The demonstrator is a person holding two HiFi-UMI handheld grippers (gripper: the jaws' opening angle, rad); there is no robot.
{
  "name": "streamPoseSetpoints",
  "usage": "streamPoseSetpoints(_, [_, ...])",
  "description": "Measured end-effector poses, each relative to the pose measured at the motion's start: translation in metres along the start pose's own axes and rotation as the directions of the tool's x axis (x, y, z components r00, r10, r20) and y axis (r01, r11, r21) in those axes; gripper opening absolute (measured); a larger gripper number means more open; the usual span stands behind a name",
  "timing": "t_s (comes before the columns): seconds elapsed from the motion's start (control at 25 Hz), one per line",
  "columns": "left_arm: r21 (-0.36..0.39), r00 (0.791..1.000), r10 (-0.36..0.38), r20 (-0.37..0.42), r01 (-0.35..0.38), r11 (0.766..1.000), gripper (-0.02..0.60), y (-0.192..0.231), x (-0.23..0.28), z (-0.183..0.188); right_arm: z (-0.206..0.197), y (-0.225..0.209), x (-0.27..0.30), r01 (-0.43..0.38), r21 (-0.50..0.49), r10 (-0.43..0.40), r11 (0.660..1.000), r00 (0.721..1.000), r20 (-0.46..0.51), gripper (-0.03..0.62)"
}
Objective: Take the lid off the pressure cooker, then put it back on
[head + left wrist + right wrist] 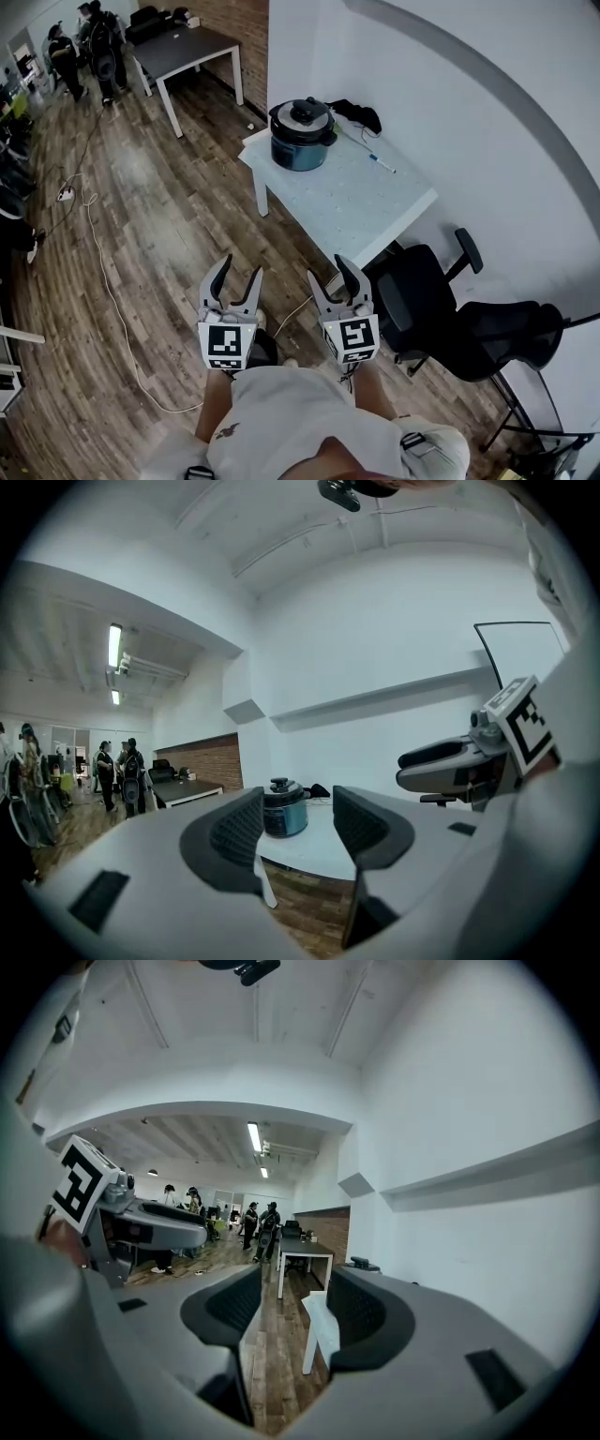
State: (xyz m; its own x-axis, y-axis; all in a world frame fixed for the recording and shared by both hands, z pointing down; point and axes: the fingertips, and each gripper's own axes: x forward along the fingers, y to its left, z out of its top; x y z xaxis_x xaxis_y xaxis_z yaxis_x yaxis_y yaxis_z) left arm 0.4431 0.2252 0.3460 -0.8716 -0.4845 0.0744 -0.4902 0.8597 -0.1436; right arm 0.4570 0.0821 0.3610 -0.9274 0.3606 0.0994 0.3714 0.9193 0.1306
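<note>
Wood-plank floor, glossy brown, fills the left of the head view, w/ a thin pale cable snaking over it. Pressure cooker sits upper centre of that frame, on the far corner of a pale speckled table by the white wall. It's round, w/ a dark bluish body, and its black domed lid w/ a knob is on. A pen lies near it. A black mesh-look office chair stands lower right.

Left gripper and right gripper are side by side at lower centre. Both are grey plastic w/ ribbed black pads, well apart from the cooker. Each one's jaws stand apart, nothing btwn them.

Left gripper view frames the cooker small and far in the gap btwn its pads. Right gripper view misses the cooker and gets only the white table corner, a dark table and ppl far off. Only the head view shows the chair and pen.
</note>
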Motion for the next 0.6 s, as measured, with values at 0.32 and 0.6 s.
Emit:
streamPoseSetpoints(0.32, [-0.020, 0.999, -0.045, 0.000, 0.045, 0.999, 0.224, 0.046, 0.070, -0.011, 0.002, -0.017, 0.080, 0.019, -0.016, -0.019, 1.000, 1.000, -0.022, 0.230])
streamPoseSetpoints(0.6, [-0.009, 0.994, -0.105, -0.007, 0.105, 0.994, 0.224, 0.090, 0.130, -0.014, 0.004, -0.030, 0.150, 0.058, -0.002, -0.058, 0.998, 0.997, -0.048, 0.227])
